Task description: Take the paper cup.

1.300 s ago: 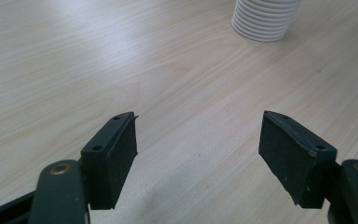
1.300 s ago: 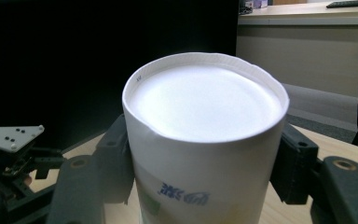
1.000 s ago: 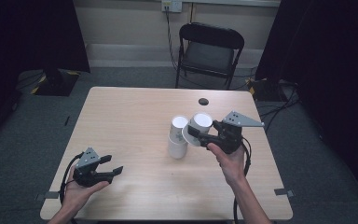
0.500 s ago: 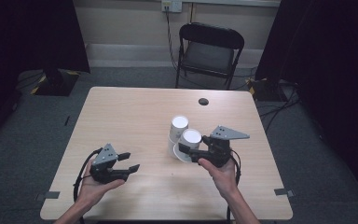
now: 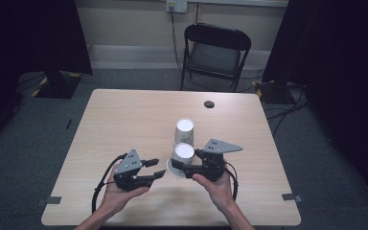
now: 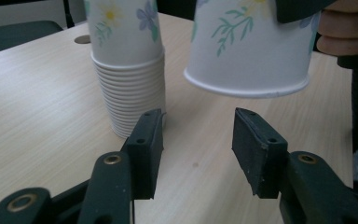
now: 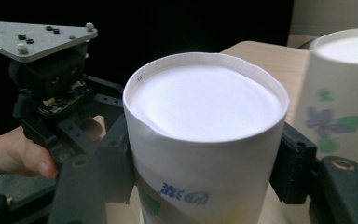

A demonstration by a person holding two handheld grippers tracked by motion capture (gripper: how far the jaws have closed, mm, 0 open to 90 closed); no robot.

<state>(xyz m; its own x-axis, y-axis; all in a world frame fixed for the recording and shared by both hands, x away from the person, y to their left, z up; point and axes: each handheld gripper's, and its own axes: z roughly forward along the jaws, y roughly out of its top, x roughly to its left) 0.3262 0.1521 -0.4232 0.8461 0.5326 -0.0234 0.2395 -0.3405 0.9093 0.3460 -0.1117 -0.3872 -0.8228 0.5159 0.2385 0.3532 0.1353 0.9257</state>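
Right claw (image 5: 179, 168) clamps one inverted cup (image 5: 183, 154) just near of the stack (image 5: 184, 130). Left claw (image 5: 156, 169), empty, has been narrowing. Next, I judge: set the cup on the desk (image 5: 124, 120).

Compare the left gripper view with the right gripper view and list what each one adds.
Left gripper view: the ribbed stack of nested cups standing on the table, and the held cup's rolled rim hanging clear of the wood, with the left gripper open below it. Right gripper view: the cup's white base, blue print, and the right gripper clamping its sides. Both show the floral cup and the stack.
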